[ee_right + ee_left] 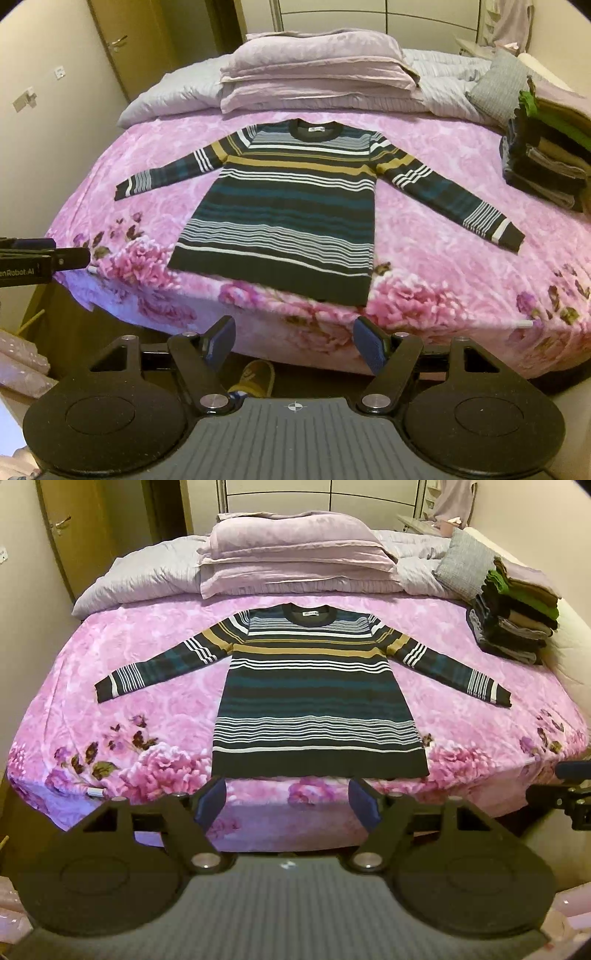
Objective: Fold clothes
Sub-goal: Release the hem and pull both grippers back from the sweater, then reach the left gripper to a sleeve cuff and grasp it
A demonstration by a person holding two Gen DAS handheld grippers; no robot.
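My left gripper [287, 803] hangs with its fingers [214, 805] spread apart and empty, off the near edge of the bed [461, 709]. My right gripper [294, 345] is likewise wide open, holding nothing. The striped sweater [317, 694] lies flat on the pink floral bedspread, both sleeves stretched out sideways, collar toward the pillows [295, 554]. A stack of folded clothes [517, 620] sits near the bed's right edge.

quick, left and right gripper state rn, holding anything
left gripper: open, holding nothing, short of the striped sweater.
right gripper: open, holding nothing.
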